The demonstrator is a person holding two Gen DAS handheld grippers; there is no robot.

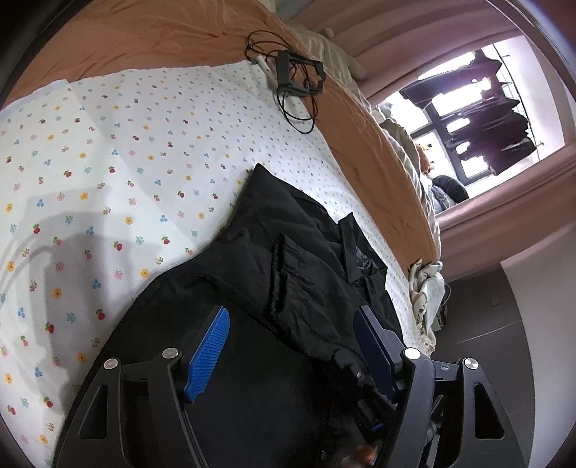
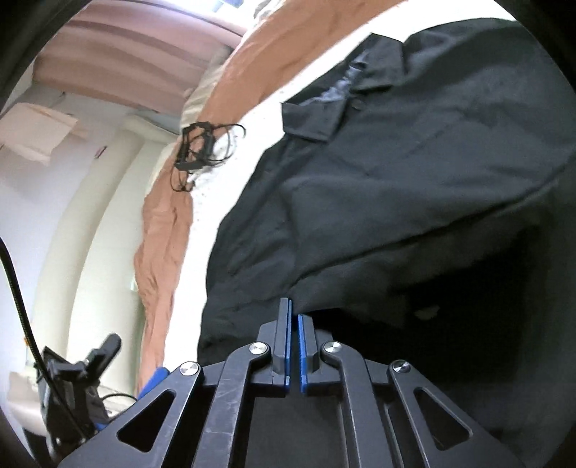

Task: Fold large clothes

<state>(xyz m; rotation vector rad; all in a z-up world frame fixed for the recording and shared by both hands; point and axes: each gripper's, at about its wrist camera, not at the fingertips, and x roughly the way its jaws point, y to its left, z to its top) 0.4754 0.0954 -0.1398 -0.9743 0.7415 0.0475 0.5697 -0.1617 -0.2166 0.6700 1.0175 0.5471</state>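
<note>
Left wrist view had my left gripper [image 1: 291,345] low over the black jacket [image 1: 288,259], its blue-padded fingers [image 1: 208,352] spread wide with nothing between them but dark cloth lying underneath. That jacket lay rumpled on the white flower-print sheet [image 1: 108,162], a sleeve cuff folded over its middle and the collar turned toward the bed's far edge. Beyond the sheet ran the orange bedcover [image 1: 151,32], and on the line where sheet met cover sat a black frame tangled in thin cables [image 1: 298,77]. Off past the bed edge a bright window [image 1: 464,118] showed dark clothes hanging on a rack. From the right wrist view, my right gripper [image 2: 295,324] had its fingers [image 2: 284,334] pressed nearly together, pinching a fold of the jacket's [image 2: 414,162] hem right at the tips, and the fabric hung in a broad dark sheet filling most of that view, collar up top. Same cable tangle [image 2: 201,144] showed off to one side on the orange cover [image 2: 162,234], and a dark device with a cord [image 2: 75,381] sat down in the corner, blurred, so I couldn't say what it was.
</note>
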